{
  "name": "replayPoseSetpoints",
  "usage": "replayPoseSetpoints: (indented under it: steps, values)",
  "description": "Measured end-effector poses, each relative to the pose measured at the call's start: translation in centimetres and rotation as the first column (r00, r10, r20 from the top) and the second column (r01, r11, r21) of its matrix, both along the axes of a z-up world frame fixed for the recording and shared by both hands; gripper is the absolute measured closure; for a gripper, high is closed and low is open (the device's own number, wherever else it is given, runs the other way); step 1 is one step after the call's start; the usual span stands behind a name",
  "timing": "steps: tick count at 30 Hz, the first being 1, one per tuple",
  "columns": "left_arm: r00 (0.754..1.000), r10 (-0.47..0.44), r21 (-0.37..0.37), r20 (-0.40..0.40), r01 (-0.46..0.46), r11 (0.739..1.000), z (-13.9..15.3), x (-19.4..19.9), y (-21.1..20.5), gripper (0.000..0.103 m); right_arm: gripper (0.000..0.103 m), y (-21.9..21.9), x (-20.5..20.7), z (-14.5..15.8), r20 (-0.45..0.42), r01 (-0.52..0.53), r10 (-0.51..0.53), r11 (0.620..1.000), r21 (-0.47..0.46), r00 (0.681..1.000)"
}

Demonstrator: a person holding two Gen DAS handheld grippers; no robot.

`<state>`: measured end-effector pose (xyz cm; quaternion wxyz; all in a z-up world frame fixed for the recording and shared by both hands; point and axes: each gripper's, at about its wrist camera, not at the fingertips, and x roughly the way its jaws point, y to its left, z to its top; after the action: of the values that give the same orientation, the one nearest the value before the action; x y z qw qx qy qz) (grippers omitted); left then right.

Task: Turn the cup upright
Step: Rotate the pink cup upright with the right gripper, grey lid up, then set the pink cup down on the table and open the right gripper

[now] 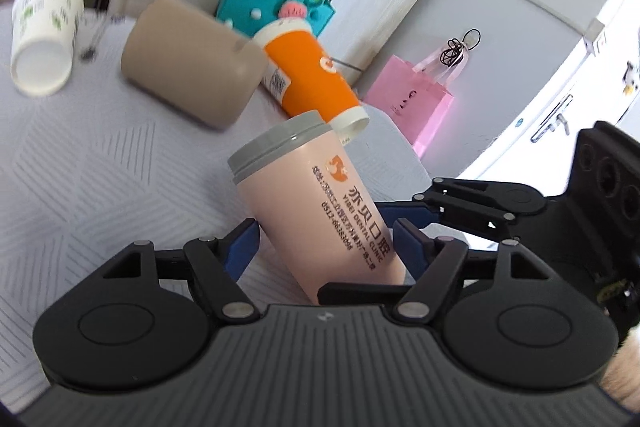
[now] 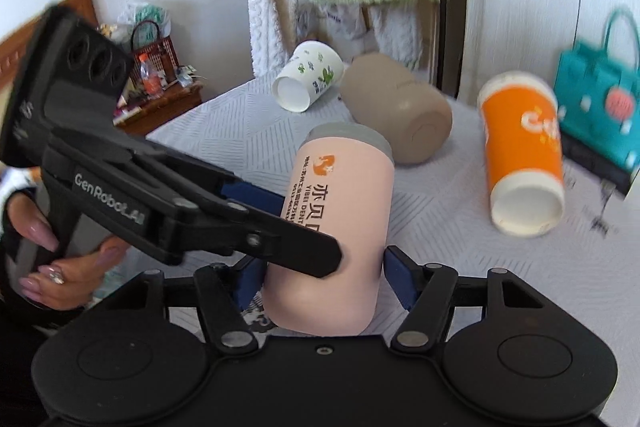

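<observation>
A pink cup with a grey rim band and orange print is held tilted above the white patterned table, grey end away from me. My left gripper has its blue pads on both sides of its lower body. In the right wrist view the same cup sits between the blue pads of my right gripper, which close on its base end. The left gripper reaches in from the left and clamps the cup's side.
An orange paper cup, a tan cup and a white cup with green print lie on their sides on the table. A teal bag stands at the right; a pink bag hangs behind.
</observation>
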<state>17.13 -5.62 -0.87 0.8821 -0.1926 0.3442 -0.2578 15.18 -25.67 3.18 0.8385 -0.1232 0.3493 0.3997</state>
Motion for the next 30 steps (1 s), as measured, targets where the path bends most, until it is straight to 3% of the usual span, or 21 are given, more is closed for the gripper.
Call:
replayPoseSetpoints:
  steps: [5, 10, 15, 21, 30]
  values:
    - [0.995, -0.005, 0.058, 0.103, -0.001, 0.998, 1.4, -0.4, -0.1, 0.034, 0.034, 0.8, -1.4, 0.5, 0.166, -0.003, 0.011, 0.999, -0.049, 0.986]
    - [0.983, 0.012, 0.111, 0.184, -0.033, 0.993, 3.0, -0.3, 0.3, 0.039, 0.034, 1.6, -0.9, 1.1, 0.227, 0.012, -0.005, 1.000, -0.026, 0.974]
    - [0.981, -0.017, 0.090, 0.191, 0.000, 0.996, 4.4, 0.8, 1.7, 0.040, 0.034, 2.1, 1.0, 0.3, 0.228, 0.028, -0.035, 0.999, 0.036, 0.973]
    - [0.976, -0.009, 0.136, 0.216, -0.021, 0.990, 4.1, 2.4, 1.8, 0.040, 0.035, 2.4, 2.1, -0.3, 0.257, 0.043, -0.067, 0.994, 0.097, 0.964]
    - [0.971, 0.000, 0.167, 0.237, -0.040, 0.985, 3.3, 3.1, 1.1, 0.043, 0.035, 3.3, 2.7, -1.7, 0.362, 0.071, -0.085, 0.996, 0.053, 0.928]
